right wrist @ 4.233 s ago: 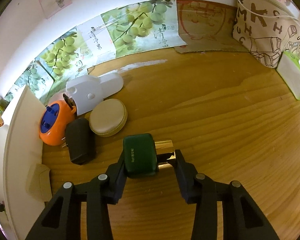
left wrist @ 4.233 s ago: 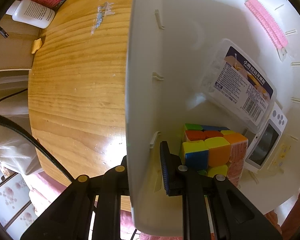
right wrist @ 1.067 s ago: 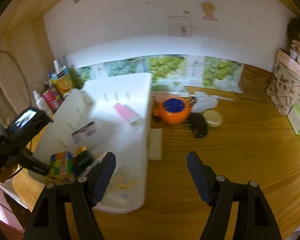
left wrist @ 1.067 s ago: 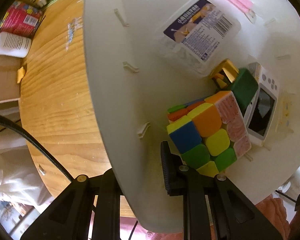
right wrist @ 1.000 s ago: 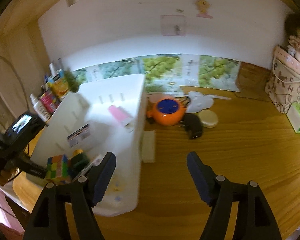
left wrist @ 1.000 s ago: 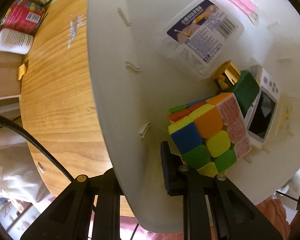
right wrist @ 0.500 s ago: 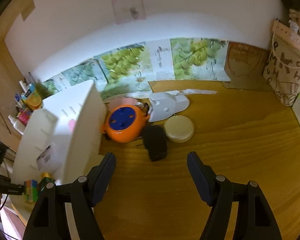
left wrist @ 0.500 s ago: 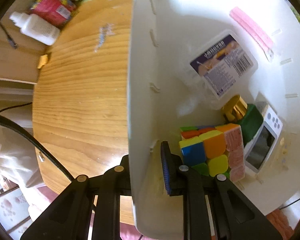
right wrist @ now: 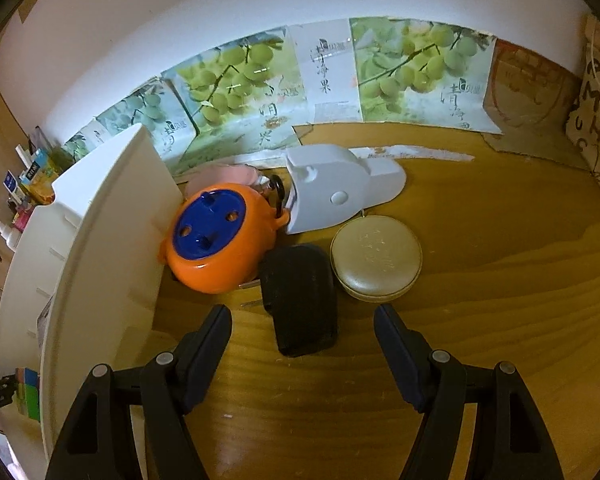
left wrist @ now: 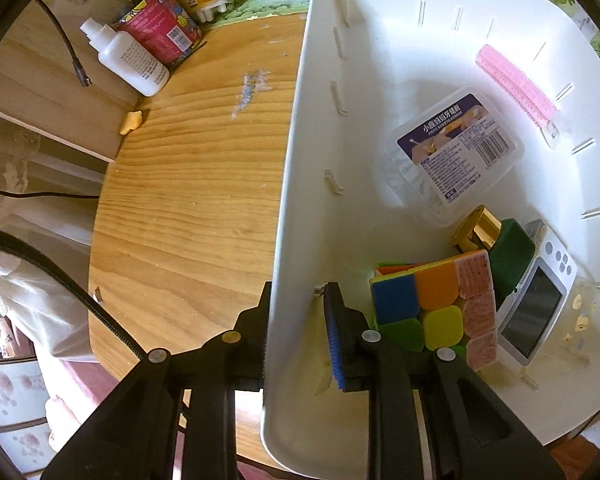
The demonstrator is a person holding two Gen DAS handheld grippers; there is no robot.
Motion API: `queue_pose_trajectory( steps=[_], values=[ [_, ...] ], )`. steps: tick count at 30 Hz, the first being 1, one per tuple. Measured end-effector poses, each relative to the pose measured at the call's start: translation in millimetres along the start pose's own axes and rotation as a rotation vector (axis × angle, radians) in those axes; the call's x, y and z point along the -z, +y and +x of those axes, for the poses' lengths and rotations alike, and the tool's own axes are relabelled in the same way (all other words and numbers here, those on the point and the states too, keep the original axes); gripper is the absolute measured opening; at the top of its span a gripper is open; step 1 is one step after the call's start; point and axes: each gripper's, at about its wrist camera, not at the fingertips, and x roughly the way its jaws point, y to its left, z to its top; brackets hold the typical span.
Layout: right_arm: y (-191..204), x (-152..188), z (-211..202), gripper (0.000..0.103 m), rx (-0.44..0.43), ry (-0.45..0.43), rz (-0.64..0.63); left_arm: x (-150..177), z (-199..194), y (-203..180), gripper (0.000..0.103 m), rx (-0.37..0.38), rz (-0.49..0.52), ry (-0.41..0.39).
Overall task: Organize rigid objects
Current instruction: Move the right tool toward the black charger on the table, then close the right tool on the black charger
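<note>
My left gripper is shut on the near wall of the white bin, one finger outside and one inside. In the bin lie a colour cube, a green and gold bottle, a small white screen device, a clear labelled box and a pink comb. My right gripper is open and empty, low over the wooden table, its fingers either side of a black charger. Behind the charger sit an orange and blue round object, a beige round case and a white plastic device.
The bin's wall stands at the left of the right wrist view. Bottles and cartons stand at the table's far left corner. Grape-printed cardboard lines the back wall. A patterned bag sits at the far right.
My right gripper has swung away from the bin, dropped toward the table and closed in on the black charger. The left gripper keeps its hold while the bin tilts back.
</note>
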Motion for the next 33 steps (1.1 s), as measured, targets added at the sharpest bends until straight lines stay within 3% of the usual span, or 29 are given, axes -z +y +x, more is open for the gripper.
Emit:
queue_pose_trajectory(
  steps=[10, 19, 33],
  values=[
    [13.4, -1.6, 11.7, 0.073, 0.013, -0.011, -0.07, -1.5, -0.3, -2.4, 0.027, -0.018, -0.026, 0.009],
    [25.7, -1.2, 16.2, 0.054, 0.094, -0.027, -0.165, -1.0, 0.1, -3.2, 0.028, -0.017, -0.013, 0.007],
    [19.8, 9.3, 9.6, 0.054, 0.106, 0.01, -0.159, 2.8, -3.3, -3.7, 0.028, 0.007, 0.002, -0.017]
  ],
)
